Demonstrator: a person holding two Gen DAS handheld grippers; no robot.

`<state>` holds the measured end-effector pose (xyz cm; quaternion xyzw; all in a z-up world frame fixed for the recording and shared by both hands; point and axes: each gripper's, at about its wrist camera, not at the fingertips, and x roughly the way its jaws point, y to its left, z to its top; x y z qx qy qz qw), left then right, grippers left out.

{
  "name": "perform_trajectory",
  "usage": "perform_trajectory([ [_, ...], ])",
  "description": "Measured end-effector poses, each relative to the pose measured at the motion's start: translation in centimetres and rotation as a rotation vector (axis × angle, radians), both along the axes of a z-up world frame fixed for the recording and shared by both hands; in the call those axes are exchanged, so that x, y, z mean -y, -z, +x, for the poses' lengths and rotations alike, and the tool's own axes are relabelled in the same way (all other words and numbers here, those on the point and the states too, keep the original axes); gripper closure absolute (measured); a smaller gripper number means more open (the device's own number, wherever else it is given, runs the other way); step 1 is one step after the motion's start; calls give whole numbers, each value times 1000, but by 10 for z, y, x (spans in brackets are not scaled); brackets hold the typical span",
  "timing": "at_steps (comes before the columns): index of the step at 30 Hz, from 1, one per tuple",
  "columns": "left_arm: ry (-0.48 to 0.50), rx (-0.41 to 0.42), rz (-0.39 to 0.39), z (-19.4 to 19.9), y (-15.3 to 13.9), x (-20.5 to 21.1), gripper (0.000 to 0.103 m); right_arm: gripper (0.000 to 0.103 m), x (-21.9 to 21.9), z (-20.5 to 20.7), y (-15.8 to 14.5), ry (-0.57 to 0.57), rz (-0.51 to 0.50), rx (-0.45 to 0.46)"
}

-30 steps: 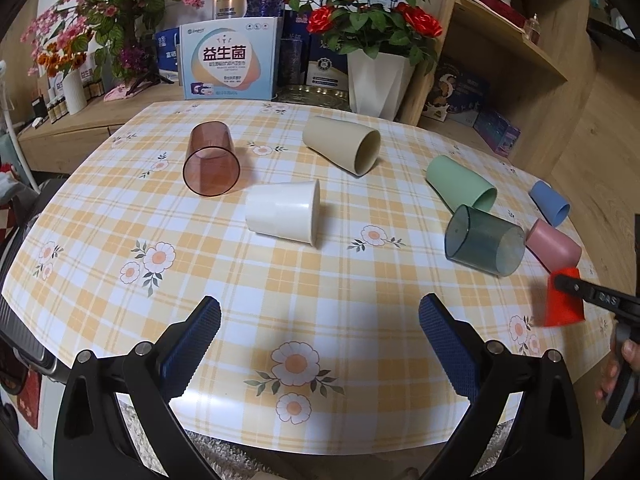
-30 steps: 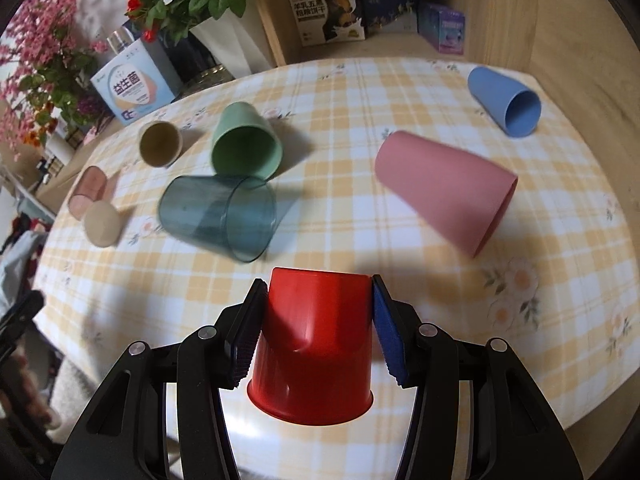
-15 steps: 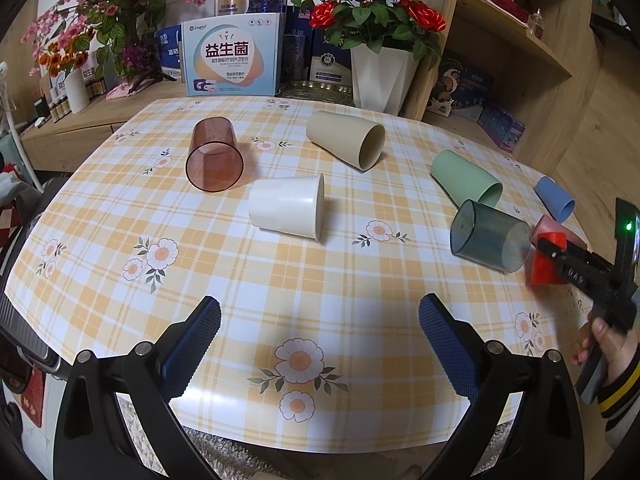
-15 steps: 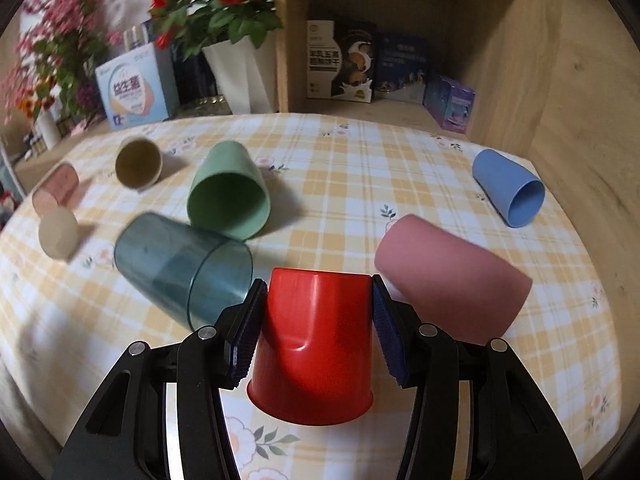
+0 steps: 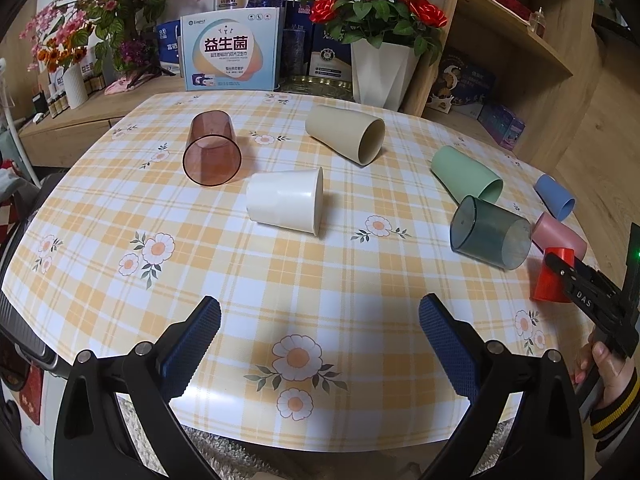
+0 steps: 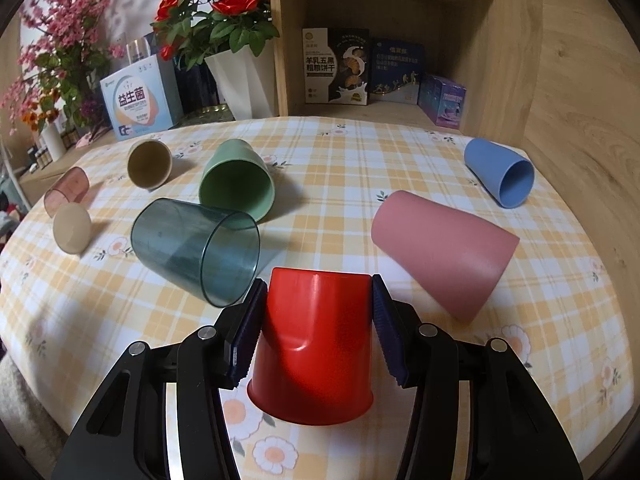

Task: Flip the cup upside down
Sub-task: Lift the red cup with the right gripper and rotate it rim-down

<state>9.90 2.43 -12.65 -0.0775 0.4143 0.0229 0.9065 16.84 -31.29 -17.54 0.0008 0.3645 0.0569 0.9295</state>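
My right gripper is shut on a red cup, held upside down with its rim low over the checked tablecloth near the front right edge. In the left wrist view the red cup and the right gripper show at the far right. My left gripper is open and empty above the table's front edge. Other cups lie on their sides: dark teal clear, pink, green, blue, beige, white, brown clear.
The round table has a yellow plaid cloth with flowers. A white vase of red roses, boxes and a wooden shelf stand behind it. The teal and pink cups lie close on either side of the red cup.
My right gripper has tilted and lowered the red cup toward the table between the teal and pink cups. The left gripper has stayed still and open.
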Motion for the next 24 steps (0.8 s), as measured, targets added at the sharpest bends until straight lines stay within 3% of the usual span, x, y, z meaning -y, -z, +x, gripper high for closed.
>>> perform_trajectory([
  [14,0,6,-7,-2,-3,1,6,53,1,-19,3,0,38,-11],
  [24,-15,5,-23,-1,-3,-4,6,53,6,-20,2,13,74,-71],
])
